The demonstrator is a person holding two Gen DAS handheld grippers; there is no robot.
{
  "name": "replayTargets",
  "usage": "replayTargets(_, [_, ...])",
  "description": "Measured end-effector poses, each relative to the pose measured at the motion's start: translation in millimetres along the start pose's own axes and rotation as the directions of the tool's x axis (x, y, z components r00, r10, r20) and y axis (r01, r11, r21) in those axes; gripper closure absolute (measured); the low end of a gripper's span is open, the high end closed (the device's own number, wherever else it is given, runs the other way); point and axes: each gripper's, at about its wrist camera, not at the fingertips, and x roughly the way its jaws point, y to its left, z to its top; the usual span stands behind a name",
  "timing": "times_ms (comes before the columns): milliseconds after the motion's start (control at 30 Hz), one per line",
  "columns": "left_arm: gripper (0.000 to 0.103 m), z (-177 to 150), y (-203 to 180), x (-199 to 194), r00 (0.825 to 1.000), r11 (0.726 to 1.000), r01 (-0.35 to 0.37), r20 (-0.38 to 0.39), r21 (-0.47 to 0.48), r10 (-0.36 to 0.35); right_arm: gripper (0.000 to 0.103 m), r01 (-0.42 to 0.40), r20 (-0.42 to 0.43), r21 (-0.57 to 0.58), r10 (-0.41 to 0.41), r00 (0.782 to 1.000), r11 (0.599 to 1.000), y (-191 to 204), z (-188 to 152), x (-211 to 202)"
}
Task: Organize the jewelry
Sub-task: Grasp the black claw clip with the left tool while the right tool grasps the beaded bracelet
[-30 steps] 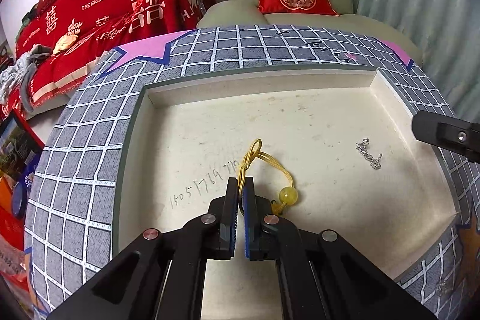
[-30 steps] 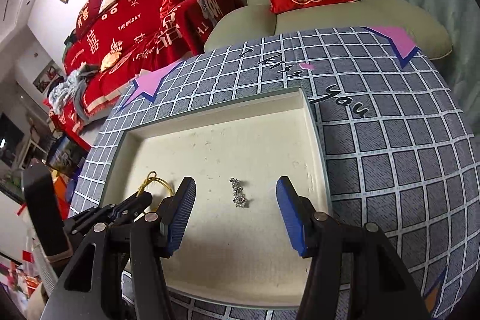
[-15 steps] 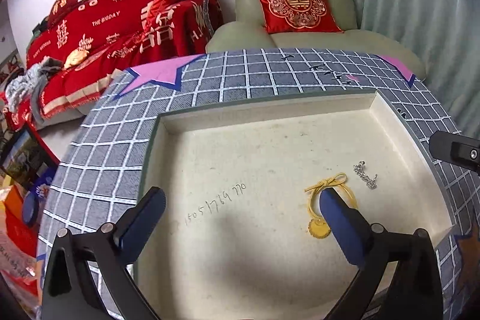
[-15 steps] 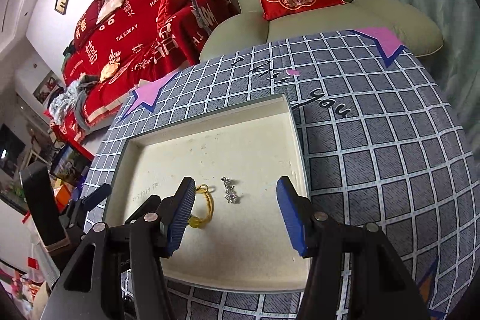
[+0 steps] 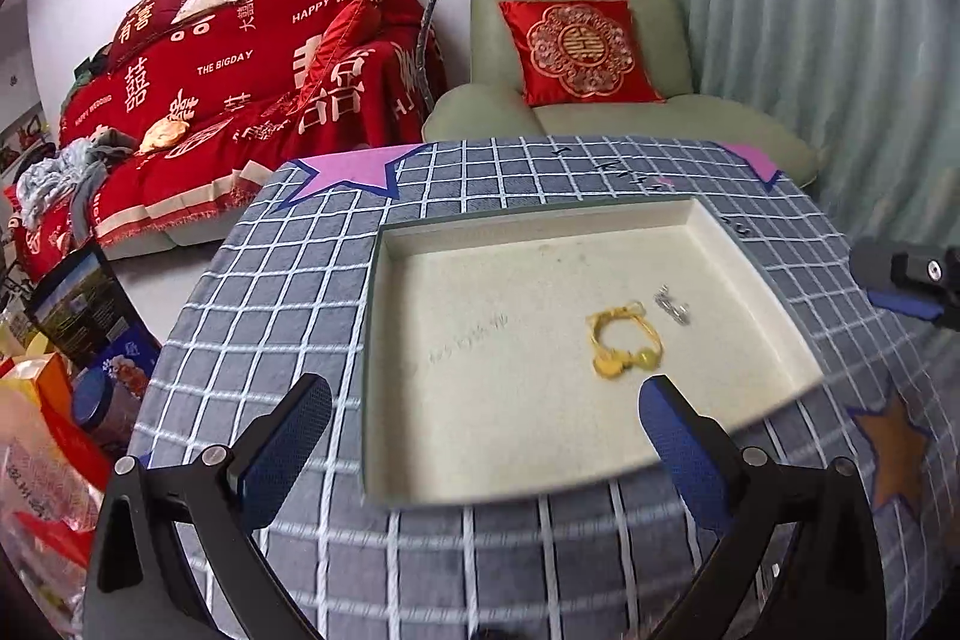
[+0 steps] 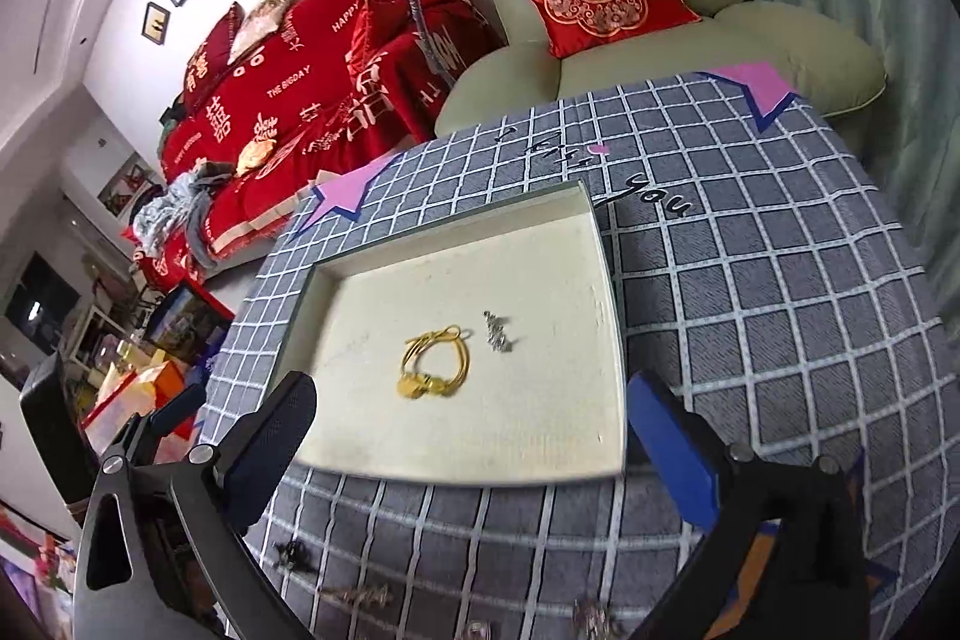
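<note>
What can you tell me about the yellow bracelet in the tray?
The yellow bracelet is a thin golden cord looped into a ring, knotted at the far end, with a round yellowish bead and a flat yellow charm at the near end. It lies flat on the cream floor of the tray, just left of a small silver chain. Nothing touches it; neither gripper holds it.

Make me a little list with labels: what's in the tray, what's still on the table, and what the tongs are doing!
tray: cream tray on the checked tablecloth
in tray: yellow cord bracelet, with the small silver piece beside it, apart
still outside: a few small jewelry pieces on the cloth near the tray's front edge, blurred
left tongs: open, empty
right tongs: open, empty, jaws just opened wider
</note>
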Motion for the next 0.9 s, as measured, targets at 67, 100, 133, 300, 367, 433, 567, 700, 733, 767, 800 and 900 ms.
replayTargets(67, [0.000, -10.9, 5.5, -14.4, 1.000, 1.000, 0.002, 0.007, -0.007, -0.002, 0.000, -0.002, -0.007, -0.002, 0.002, 1.000, 1.000, 1.9, -4.8, -11.0])
replayTargets(100, [0.000, -16.7, 7.5, -20.3, 1.000, 1.000, 0.000, 0.009, -0.008, 0.000, 0.000, -0.003, -0.011, -0.002, 0.003, 1.000, 1.000, 2.2, -8.5, -17.2])
replayTargets(133, [0.000, -23.1, 10.3, -25.4, 1.000, 1.000, -0.003, 0.009, -0.009, 0.003, 0.000, 0.000, -0.011, -0.001, 0.000, 1.000, 1.000, 2.3, -12.0, -23.3])
replayTargets(300, [0.000, -54.8, 17.4, -41.3, 1.000, 1.000, -0.028, -0.009, 0.005, 0.028, 0.000, 0.029, -0.012, -0.003, -0.029, 1.000, 1.000, -1.8, -37.5, -43.0])
replayTargets(367, [0.000, -66.4, 17.8, -44.1, 0.999, 0.999, -0.036, -0.019, 0.014, 0.036, 0.000, 0.043, -0.022, -0.009, -0.044, 0.999, 0.999, -4.0, -49.2, -48.1])
replayTargets(433, [0.000, -77.6, 18.0, -44.9, 0.999, 0.999, -0.027, -0.035, 0.024, 0.028, 0.000, 0.059, -0.035, -0.021, -0.060, 0.998, 0.998, -5.8, -61.8, -50.3])
replayTargets(567, [0.000, -95.5, 16.2, -44.4, 0.998, 0.998, -0.030, -0.057, 0.054, 0.033, 0.000, 0.090, -0.063, -0.048, -0.093, 0.994, 0.995, -9.7, -88.6, -55.0])
replayTargets(700, [0.000, -106.9, 15.7, -45.7, 0.997, 0.997, -0.029, -0.063, 0.073, 0.033, 0.000, 0.103, -0.094, -0.059, -0.108, 0.990, 0.993, -14.0, -112.5, -57.7])
replayTargets(733, [0.000, -109.5, 15.2, -46.3, 0.998, 0.997, -0.024, -0.064, 0.078, 0.029, 0.000, 0.102, -0.104, -0.064, -0.109, 0.989, 0.993, -13.9, -117.7, -57.6])
replayTargets(767, [0.000, -111.3, 14.6, -46.8, 0.998, 0.996, -0.022, -0.065, 0.083, 0.027, 0.000, 0.102, -0.113, -0.073, -0.110, 0.987, 0.992, -12.8, -123.5, -57.5])
replayTargets(800, [0.000, -111.5, 15.5, -46.4, 0.997, 0.996, -0.020, -0.066, 0.086, 0.026, 0.000, 0.104, -0.121, -0.084, -0.114, 0.986, 0.991, -11.8, -127.7, -57.0])
replayTargets(900, [0.000, -115.8, 15.6, -44.7, 0.997, 0.995, -0.012, -0.075, 0.096, 0.020, 0.000, 0.106, -0.138, -0.114, -0.121, 0.983, 0.988, -7.5, -143.1, -57.3])
